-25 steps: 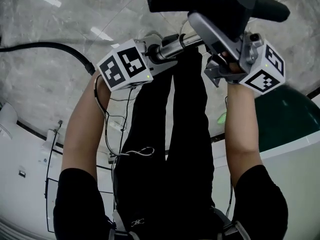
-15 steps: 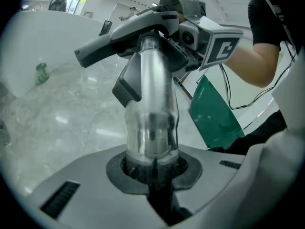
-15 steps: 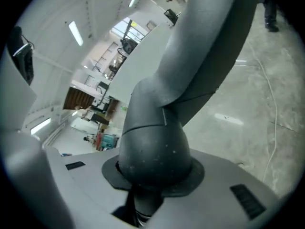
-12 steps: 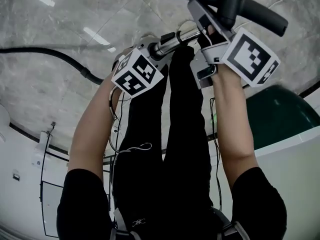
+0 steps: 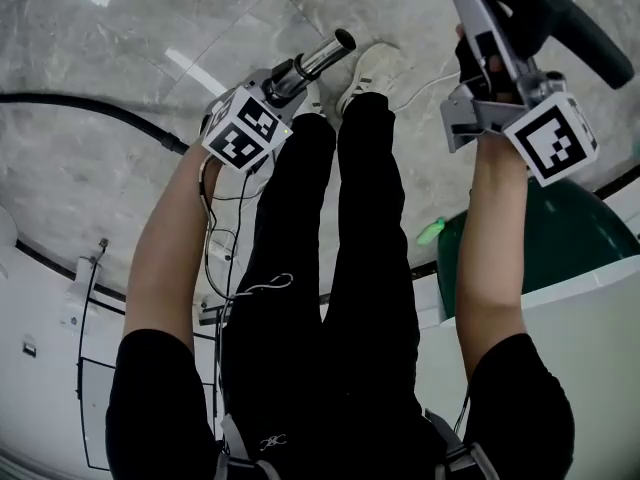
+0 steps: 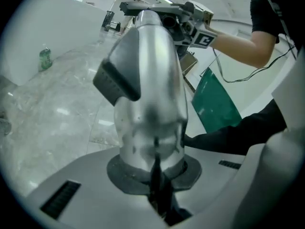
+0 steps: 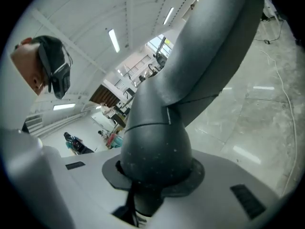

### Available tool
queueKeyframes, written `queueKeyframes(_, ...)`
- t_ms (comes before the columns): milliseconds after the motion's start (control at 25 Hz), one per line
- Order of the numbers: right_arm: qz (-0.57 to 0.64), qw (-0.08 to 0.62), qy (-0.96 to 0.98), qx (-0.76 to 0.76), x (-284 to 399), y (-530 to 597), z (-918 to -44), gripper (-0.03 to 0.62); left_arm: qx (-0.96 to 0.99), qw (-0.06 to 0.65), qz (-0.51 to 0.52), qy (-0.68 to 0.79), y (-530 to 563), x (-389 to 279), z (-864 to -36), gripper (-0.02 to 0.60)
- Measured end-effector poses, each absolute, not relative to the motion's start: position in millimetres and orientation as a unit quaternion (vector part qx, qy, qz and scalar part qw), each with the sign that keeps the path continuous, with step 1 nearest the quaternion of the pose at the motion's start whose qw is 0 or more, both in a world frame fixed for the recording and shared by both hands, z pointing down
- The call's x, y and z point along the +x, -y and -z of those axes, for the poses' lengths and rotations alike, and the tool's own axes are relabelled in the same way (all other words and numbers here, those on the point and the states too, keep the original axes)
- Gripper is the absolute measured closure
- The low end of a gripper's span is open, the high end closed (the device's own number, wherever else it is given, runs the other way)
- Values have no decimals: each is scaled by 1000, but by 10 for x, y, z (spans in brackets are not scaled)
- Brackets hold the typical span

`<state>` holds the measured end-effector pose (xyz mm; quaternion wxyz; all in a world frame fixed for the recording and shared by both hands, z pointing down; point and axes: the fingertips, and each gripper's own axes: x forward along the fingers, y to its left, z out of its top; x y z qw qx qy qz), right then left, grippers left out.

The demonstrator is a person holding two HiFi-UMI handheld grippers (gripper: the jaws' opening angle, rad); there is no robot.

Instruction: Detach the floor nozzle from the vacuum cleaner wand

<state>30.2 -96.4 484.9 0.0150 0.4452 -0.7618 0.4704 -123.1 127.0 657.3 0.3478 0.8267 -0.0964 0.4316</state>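
While the head view looks steeply down past the person's legs point(image 5: 340, 268), the two halves of the job sit well apart. The left gripper point(image 5: 288, 76), at 11 o'clock, carries the silver wand point(image 5: 322, 54), whose open end points toward 1 o'clock. The right gripper point(image 5: 487, 63), between 1 and 2 o'clock, carries the dark floor nozzle point(image 5: 560, 16) against the top edge. Nothing joins wand and nozzle, so I judge the detaching done. Holding them out to either side probably keeps the freed end from slipping back into its socket. A black hose point(image 5: 100, 101) runs in from 9 o'clock across the stone floor point(image 5: 100, 28).

Seen from the left gripper view, the wand point(image 6: 150, 94) rises from 6 o'clock toward 12. The jaws are clamped on its base and have just been closing further with the tube between them, a firmer hold that suits a part now carried by one hand. A grey block point(image 6: 116, 82) juts from the tube at 10 o'clock; it may be the release catch.

From the right gripper view, the nozzle's rounded dark neck point(image 7: 155, 147) fills the centre and bends away toward 1 o'clock. The jaws press on it from both sides at 6 o'clock, taking it by the narrow neck rather than the broad foot.
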Motion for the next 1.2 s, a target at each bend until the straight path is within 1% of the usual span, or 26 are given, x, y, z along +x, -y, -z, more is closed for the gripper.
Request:
queueKeyframes(80,-479,44,760,437,221,777,-5015,468,827,330,-439,118,-1112,-1189,-6760,525)
queueKeyframes(200,-502,48,743,441,224,601,-5265,468,821,313,-450,159,-830,-1124,-7108,525)
queueKeyframes(440,-525,29,716,460,647,608,-5642,468,782,294,-500,229,-493,-1054,-7938,525)
queueKeyframes(680,-523,72,723,446,1033,557,-6144,468,729,285,-579,229,-575,-1046,-8750,525)
queueKeyframes(760,-526,82,721,443,1153,493,-6273,468,717,283,-595,228,-620,-1020,-8912,524)
queueKeyframes(960,-544,70,715,434,1449,576,-6518,468,678,280,-638,233,-534,-949,-9244,525)
queueKeyframes(1200,-528,79,725,434,1573,547,-6614,468,659,255,-668,233,-553,-997,-9388,515)
